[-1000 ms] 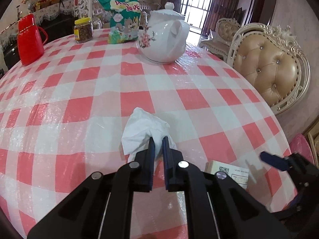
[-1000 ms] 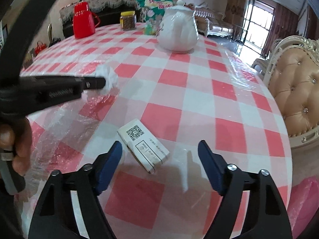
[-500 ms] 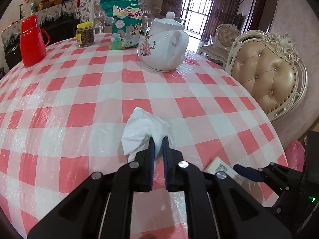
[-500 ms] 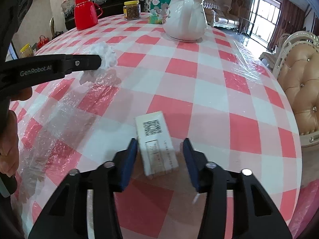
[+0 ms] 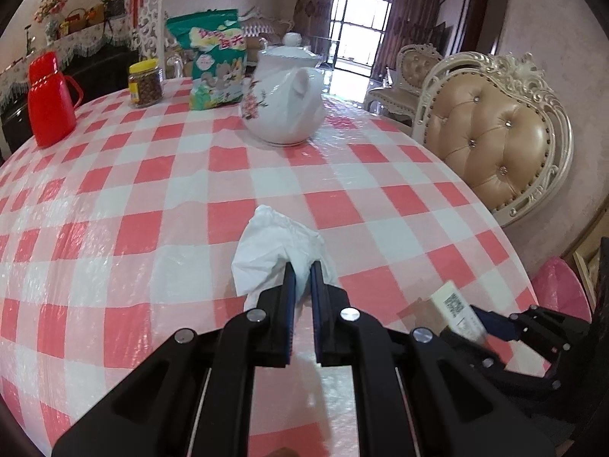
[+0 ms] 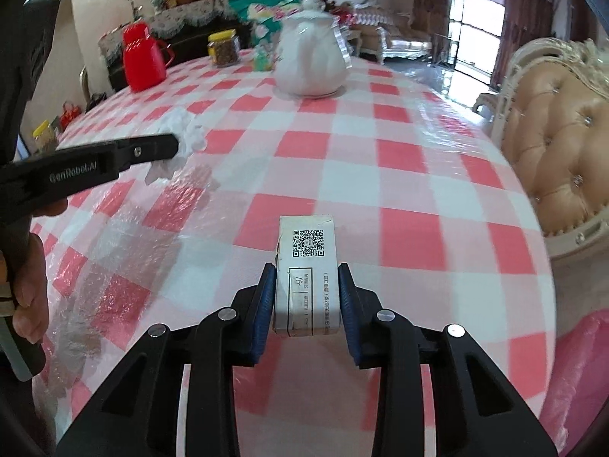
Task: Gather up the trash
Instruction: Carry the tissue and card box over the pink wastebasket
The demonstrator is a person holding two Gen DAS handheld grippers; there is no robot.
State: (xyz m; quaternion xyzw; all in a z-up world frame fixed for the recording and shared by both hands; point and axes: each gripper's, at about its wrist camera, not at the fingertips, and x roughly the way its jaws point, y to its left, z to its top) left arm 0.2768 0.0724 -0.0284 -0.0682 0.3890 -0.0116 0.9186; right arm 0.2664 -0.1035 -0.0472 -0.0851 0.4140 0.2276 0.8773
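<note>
Near the rounded front edge of the bench [image 5: 114, 228], the left gripper [image 5: 302, 278] is clamped tight on a crumpled white tissue [image 5: 274, 255], soft and creased, the paper bunching out ahead of the dark blue pads. Off to its right, close to the rim, the right gripper [image 6: 306, 297] has a small white carton [image 6: 307, 274] between its blue ribbed pads, jaws closing in on its long sides; the pads sit against the cardboard. The carton is a flat rectangular box, a square printed code on its top face, one end flap slightly lifted.

The cloth is a red-and-white check under a clear, crinkly plastic sheet that glares in the window light. The whole middle of the bench lies open between the grippers and the far cluster. Back there a glossy white teapot [image 5: 283, 103] with a flower print stands rounded and bulky; behind it a green snack bag [image 5: 215, 64], a yellow-lidded jar [image 5: 144, 83], and a smooth red plastic jug [image 5: 49, 103] at the far left.

To the right, past the bench edge, a tufted tan chair [image 5: 498, 137] with a carved cream frame stands close in. Below the edge, something pink and plasticky [image 6: 578, 373] shows; I cannot tell what it is.
</note>
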